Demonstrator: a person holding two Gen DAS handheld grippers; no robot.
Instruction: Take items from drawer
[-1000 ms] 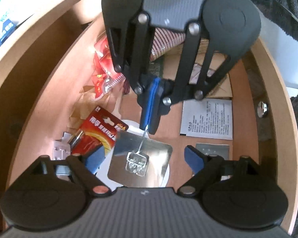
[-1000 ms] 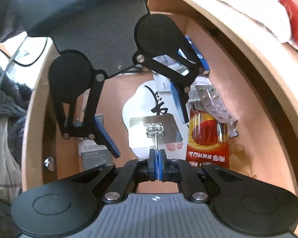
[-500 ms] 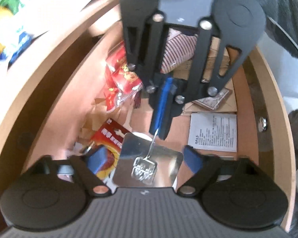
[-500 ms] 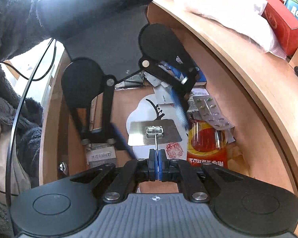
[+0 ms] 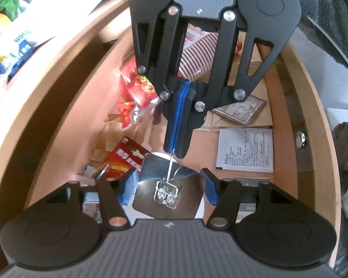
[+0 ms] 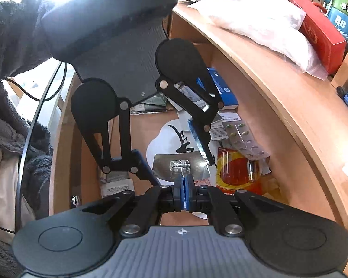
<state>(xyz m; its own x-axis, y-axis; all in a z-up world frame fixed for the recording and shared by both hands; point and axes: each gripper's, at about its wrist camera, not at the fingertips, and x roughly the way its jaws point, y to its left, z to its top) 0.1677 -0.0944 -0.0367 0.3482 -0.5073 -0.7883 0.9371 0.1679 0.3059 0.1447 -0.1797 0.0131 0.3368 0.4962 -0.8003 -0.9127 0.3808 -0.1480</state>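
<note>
Holding the adhesive hook plate (image 5: 167, 191) by its thin wire hook, the right gripper (image 6: 185, 193) is clamped shut and suspends the plate above the drawer (image 5: 65, 106) floor. The left gripper (image 5: 168, 191) straddles the plate; its jaws have just been closing, with both pads apart from the plate edges. Its flat face tilts toward the left gripper, the nearer free tool.

Hard daylight blows out the upper corners; glare flashes off the metal plate (image 5: 168, 188); fisheye edges bend, slightly blurred.
</note>
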